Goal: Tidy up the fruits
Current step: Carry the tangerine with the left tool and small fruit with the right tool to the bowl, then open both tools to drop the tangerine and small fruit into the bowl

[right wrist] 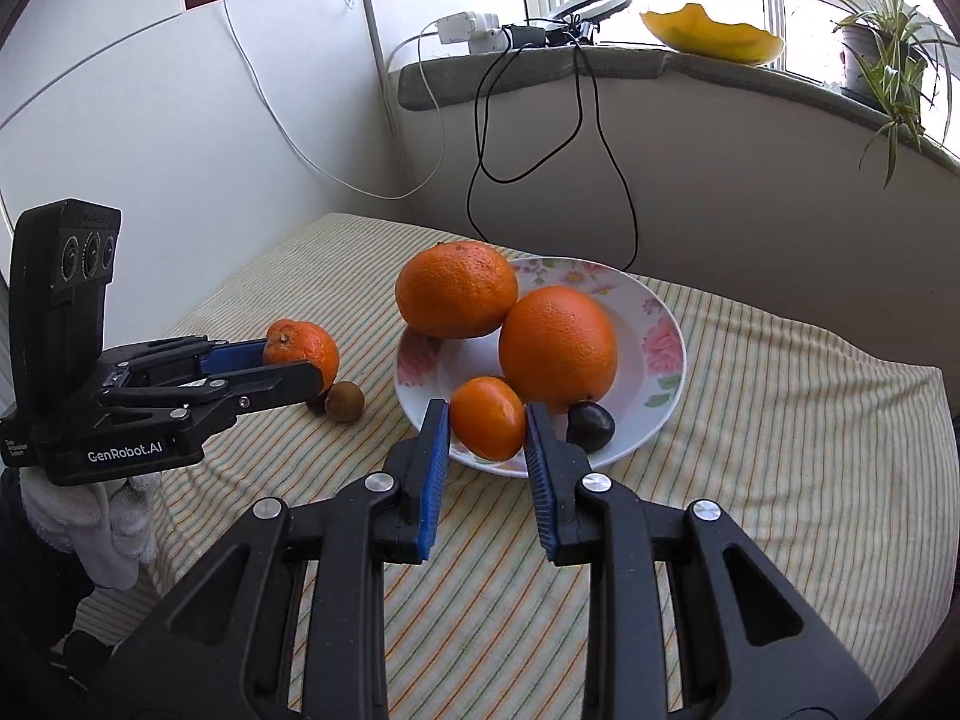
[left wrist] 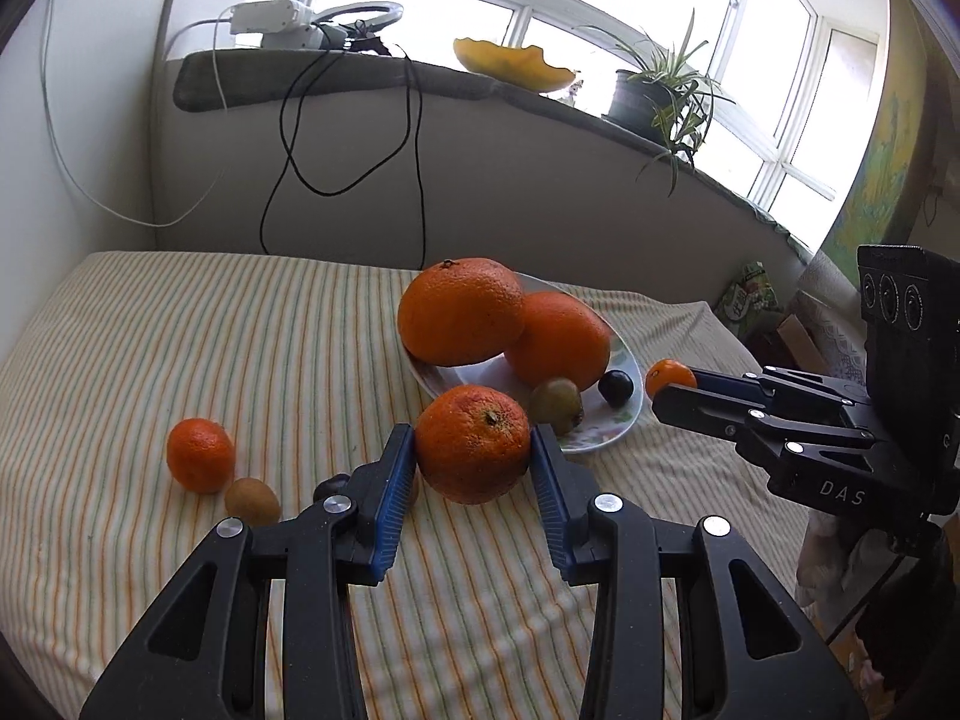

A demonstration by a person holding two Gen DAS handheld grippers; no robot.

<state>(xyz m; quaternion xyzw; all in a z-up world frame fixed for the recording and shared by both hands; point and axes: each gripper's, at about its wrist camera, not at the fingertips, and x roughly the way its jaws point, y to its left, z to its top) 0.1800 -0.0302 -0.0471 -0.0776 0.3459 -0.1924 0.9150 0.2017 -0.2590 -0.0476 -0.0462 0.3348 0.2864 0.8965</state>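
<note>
Both tongs loaded for the plate: left tongs clamp a mandarin lifted off the striped table, right tongs pinch a smaller tangerine over the plate rim, beside two oranges and a dark plum, likely being gathered there.

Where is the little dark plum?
The plum sits on the flowered plate, at its near edge, right beside the big orange and the right gripper.
</note>
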